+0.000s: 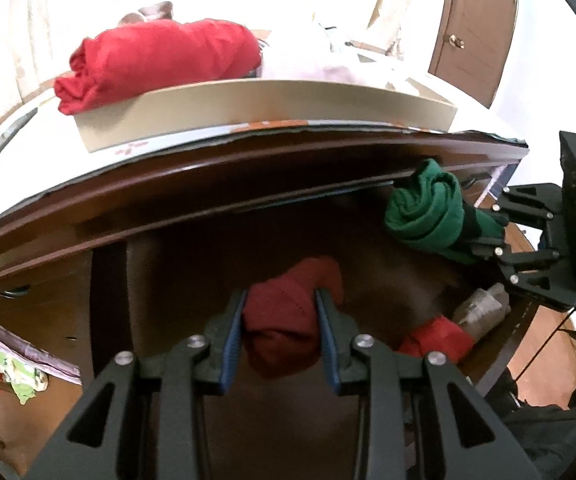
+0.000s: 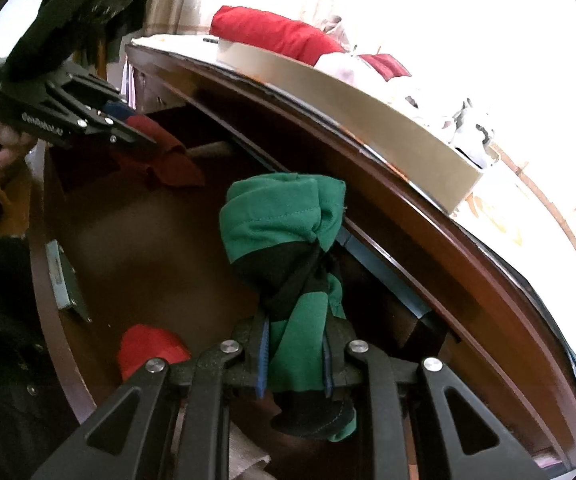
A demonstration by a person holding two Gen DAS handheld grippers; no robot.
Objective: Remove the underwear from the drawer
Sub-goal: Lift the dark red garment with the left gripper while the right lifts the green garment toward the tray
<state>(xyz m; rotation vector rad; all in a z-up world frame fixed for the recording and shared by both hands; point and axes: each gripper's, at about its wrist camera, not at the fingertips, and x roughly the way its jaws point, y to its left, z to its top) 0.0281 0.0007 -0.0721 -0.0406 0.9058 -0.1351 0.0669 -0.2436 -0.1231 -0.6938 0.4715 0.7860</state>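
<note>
My left gripper (image 1: 280, 300) is shut on a dark red rolled underwear (image 1: 283, 320) and holds it above the open brown drawer (image 1: 175, 280). My right gripper (image 2: 294, 328) is shut on a green and black rolled underwear (image 2: 283, 220), held above the drawer near the dresser top's edge. The right gripper also shows in the left wrist view (image 1: 484, 232) with the green roll (image 1: 424, 216). The left gripper shows in the right wrist view (image 2: 135, 136) with the dark red roll (image 2: 167, 152). A bright red roll (image 1: 436, 338) (image 2: 147, 348) lies in the drawer.
A beige box (image 1: 247, 104) (image 2: 368, 128) stands on the dresser top, with red cloth (image 1: 159, 56) and pale cloth (image 1: 308, 68) in it. A clear plastic packet (image 1: 484, 308) lies in the drawer's right corner. A brown door (image 1: 476, 24) is at the back right.
</note>
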